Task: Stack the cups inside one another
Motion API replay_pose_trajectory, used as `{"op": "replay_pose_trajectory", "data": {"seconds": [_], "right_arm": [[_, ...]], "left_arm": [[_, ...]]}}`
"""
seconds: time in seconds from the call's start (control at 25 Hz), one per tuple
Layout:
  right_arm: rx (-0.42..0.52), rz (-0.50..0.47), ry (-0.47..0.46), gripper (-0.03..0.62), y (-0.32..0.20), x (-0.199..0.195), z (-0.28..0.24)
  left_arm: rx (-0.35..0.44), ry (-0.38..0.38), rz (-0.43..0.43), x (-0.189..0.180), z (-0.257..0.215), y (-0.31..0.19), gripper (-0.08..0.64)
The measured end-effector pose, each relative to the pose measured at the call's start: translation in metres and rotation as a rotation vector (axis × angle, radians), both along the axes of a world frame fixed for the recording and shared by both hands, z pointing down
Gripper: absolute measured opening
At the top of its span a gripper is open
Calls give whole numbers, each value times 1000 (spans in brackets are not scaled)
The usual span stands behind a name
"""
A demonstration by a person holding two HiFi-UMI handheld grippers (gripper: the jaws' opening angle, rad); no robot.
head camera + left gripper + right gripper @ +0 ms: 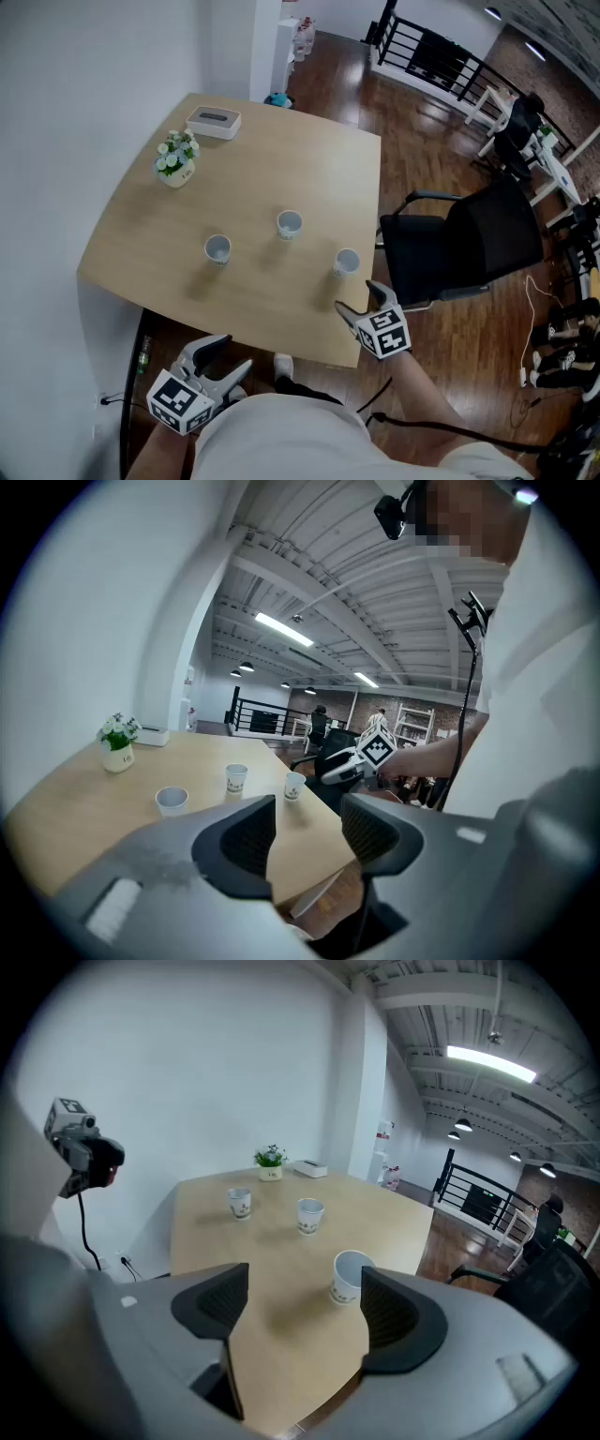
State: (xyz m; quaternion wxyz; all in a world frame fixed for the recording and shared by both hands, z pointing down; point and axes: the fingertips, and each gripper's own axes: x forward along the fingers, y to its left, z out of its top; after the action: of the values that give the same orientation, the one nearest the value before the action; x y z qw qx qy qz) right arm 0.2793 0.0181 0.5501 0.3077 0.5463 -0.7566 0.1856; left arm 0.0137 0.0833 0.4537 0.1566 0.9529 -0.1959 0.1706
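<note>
Both of your tools are open and empty: the right tool (362, 300) hangs over the table's (281, 169) near right corner, its jaws spread with the right-hand cup (346, 262) just ahead of them. The left tool (225, 360) is low, off the near edge. The middle cup (289, 224) and left-hand cup (217, 249) stand upright, well apart, in a loose row across the table's near half. The main risk looks to be that right-hand cup. It stands close to the right edge, and it looks like thin, light paper on a smooth, pale wood-look top, so a jaw brushing its wall could slide or tip it to the floor. A hard squeeze could buckle the wall. The cups are white and tapered, with open rims, so a tilted cup would likely jam on the next rim rather than drop in.
</note>
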Motion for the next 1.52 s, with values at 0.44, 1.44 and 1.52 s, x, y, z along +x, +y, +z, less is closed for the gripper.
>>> {"op": "replay_pose_trajectory", "data": {"seconds": [0.44,1.44,1.52], "right_arm": [[-115,8,54,405,-100,64,87],[49,-18,-22,359,-207,-39,-36],[43,-15,-16,360,-221,-42,-31]], "left_arm": [[-12,-61,-39,50,6,-49,236],[9,19,-26,-43,-5,-118,236],[6,20,-45,-57,-3,-122,236]]}}
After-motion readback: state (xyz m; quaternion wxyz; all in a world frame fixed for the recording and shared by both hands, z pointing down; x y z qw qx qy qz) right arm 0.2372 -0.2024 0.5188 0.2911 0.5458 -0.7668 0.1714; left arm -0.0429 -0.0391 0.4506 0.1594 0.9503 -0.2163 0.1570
